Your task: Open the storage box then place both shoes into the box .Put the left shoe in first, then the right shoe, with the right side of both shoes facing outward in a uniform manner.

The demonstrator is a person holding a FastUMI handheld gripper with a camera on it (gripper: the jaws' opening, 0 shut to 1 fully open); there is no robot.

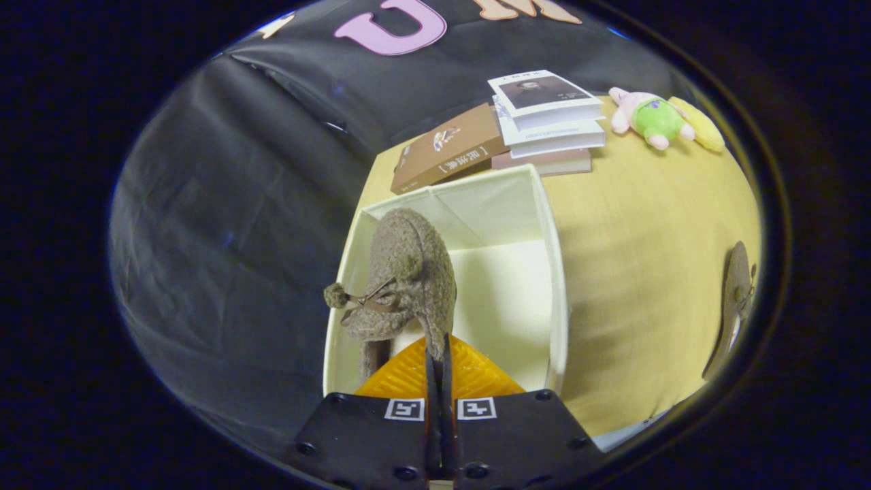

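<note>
My fingers [439,357] are pressed together with almost no gap, pinching a thin edge of the brown knitted shoe [408,272], which hangs from them over the open storage box. The shoe points away from me, its toe rising toward 12 o'clock, with a small bow and a pom-pom [335,295] sticking out on its 9 o'clock side. Most of it sits inside the near-left part of the box, close to the left wall; whether its sole touches the floor of the box I cannot tell.

The storage box [554,286] is cream-white with fabric-looking walls, open at the top, and its pale floor is bare on the side at 3 o'clock of the shoe. It stands at the left edge of a yellowish wooden table [646,258], which spreads away from the box toward 3 o'clock.

Well apart from the box, out at 3 o'clock near the table's far right edge, the second brown shoe [735,306] lies on the wood, seen from its narrow side.

Beyond the box, toward 12 o'clock, a brown book [449,150] lies flat just past the back wall. Beside it at 1 o'clock is a stack of books [548,119], the upper ones white-covered and fanned slightly. Further toward 2 o'clock a plush toy [656,119] in pink, green and yellow lies on the table.

Black cloth [238,204] hangs behind and to the left of the table, creased in broad folds, forming the booth's wall.
</note>
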